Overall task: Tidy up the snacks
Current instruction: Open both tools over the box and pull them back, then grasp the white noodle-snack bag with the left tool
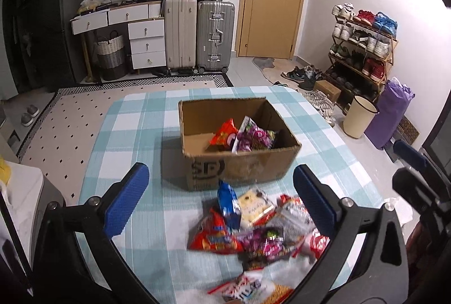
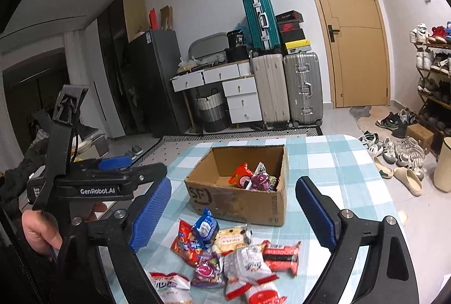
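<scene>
Right wrist: left claw (image 2: 112, 163) level, agape.

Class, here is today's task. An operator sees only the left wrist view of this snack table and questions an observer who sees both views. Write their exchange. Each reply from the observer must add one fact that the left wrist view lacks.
Operator: My snack pile is blurred. What lies at its right edge?
Observer: A red and black wrapped bar, lying flat on the checked cloth.
Operator: I see only a blue tip of the right gripper. Is it open?
Observer: Yes. Its jaws stand wide apart, with nothing between them.
</scene>
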`<state>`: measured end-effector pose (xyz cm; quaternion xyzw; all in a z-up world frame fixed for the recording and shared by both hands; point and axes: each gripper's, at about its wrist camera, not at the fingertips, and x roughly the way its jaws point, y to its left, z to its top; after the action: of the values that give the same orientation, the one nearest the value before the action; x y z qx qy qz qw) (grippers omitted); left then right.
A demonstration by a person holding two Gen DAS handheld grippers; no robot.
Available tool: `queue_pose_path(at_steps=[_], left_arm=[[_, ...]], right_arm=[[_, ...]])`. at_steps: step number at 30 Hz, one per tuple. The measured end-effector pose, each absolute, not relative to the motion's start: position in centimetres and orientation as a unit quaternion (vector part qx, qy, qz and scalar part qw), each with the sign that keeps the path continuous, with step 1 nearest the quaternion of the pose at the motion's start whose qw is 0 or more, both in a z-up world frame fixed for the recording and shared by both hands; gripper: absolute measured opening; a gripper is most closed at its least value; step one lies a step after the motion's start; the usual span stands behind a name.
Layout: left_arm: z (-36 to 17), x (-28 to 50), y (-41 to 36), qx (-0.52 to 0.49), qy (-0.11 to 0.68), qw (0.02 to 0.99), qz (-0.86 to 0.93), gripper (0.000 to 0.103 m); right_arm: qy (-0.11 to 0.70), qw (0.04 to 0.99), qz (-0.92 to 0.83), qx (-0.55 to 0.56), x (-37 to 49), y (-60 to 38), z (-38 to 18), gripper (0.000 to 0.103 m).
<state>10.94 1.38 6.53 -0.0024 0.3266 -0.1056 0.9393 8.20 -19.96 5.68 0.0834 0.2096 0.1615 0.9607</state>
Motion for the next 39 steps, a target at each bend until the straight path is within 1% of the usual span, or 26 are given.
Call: queue_pose_path(at_steps=[8, 13, 18, 32, 39], left_arm=[[5.0, 7.1, 2.0, -0.003, 0.328, 0.939, -0.103, 0.102], [2.7, 5.7, 2.7, -0.006, 0.354, 0.929, -0.104, 0.102], [0.4, 4.5, 3.1, -0.02, 0.376, 0.92, -0.109, 0.102], [-6.1, 3.8, 3.0, -0.032, 0.424, 0.898, -0.117, 0.102], [-8.7, 4.0, 2.6, -0.042, 0.445, 0.884, -0.136, 0.102]], right_arm=[[0.199, 0.965, 0.153, 0.08, 4.1, -20.0, 4.6, 0.097], [0.217, 0.96, 0.152, 0.091, 3.0, -20.3, 3.6, 0.098], [0.219, 0.959, 0.151, 0.094, 1.7, -20.1, 3.2, 0.098], [0.226, 0.957, 0.154, 0.102, -0.8, -19.5, 1.8, 0.098], [0.246, 0.952, 0.146, 0.112, -0.9, -19.8, -0.3, 0.098]])
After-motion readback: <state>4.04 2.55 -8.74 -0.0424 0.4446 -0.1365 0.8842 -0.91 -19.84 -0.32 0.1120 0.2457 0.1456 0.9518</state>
